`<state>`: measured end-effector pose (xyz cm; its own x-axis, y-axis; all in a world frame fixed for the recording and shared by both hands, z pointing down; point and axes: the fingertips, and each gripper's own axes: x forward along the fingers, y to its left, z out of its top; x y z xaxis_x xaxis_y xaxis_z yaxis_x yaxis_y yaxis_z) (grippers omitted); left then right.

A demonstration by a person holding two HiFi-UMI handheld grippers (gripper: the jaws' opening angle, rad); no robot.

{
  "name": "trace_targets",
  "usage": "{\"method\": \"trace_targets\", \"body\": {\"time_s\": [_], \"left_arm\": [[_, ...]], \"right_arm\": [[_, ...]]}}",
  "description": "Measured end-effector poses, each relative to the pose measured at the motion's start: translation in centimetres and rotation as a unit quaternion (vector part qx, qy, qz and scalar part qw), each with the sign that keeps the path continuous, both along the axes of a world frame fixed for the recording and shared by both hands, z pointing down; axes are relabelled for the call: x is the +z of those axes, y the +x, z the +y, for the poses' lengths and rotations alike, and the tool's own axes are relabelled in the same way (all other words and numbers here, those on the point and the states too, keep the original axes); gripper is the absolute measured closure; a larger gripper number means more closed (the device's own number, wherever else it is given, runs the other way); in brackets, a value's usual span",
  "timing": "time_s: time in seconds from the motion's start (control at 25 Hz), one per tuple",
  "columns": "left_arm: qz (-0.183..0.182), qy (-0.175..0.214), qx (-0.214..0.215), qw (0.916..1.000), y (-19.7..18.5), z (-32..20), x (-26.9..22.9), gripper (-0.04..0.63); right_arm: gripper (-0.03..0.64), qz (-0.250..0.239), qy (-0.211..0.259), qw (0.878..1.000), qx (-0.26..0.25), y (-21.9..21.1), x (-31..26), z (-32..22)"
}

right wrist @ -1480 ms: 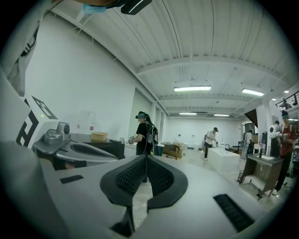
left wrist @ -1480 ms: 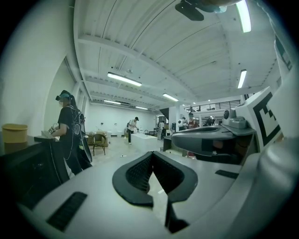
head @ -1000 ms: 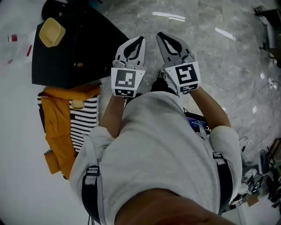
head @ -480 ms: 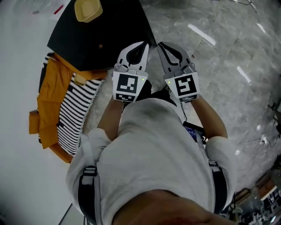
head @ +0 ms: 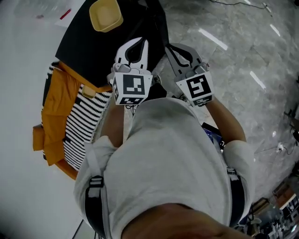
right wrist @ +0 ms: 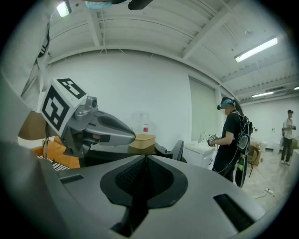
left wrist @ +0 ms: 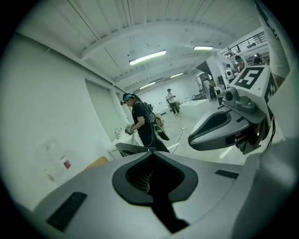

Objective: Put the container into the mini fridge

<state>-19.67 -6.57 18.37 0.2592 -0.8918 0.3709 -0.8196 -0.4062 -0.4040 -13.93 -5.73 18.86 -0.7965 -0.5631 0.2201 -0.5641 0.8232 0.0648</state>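
A shallow yellow container sits on top of the black mini fridge, at the upper left of the head view. My left gripper is held up in front of my body, shut and empty, its tips over the fridge's near corner. Just right of it, my right gripper is also shut with nothing in it. In the right gripper view the container rests on the fridge beyond the shut jaws, with the left gripper at the left. The fridge's door is not visible.
An orange and black-and-white striped cloth lies beside the fridge at the left. Grey marble floor spreads to the right. A person in black stands by a white counter further off.
The head view has swung, so the fridge and container sit higher and more to the centre. Both grippers stay shut side by side; the left one has shifted slightly up and left.
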Motion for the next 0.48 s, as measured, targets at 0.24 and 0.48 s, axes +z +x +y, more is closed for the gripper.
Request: {"method": "trace_targets", "body": {"time_s": [0.24, 0.48], "left_arm": [[-0.075, -0.002, 0.009, 0.9972, -6.3, -2.1, -1.6, 0.583], [-0.144, -0.101, 0.086, 0.9807, -10.4, -3.7, -0.5, 0.512]], "right_arm": [[0.577, 0.016, -0.004, 1.000, 0.001, -2.0, 0.7, -0.8], [0.577, 0.014, -0.020, 1.000, 0.018, -3.8, 1.5, -2.2]]}}
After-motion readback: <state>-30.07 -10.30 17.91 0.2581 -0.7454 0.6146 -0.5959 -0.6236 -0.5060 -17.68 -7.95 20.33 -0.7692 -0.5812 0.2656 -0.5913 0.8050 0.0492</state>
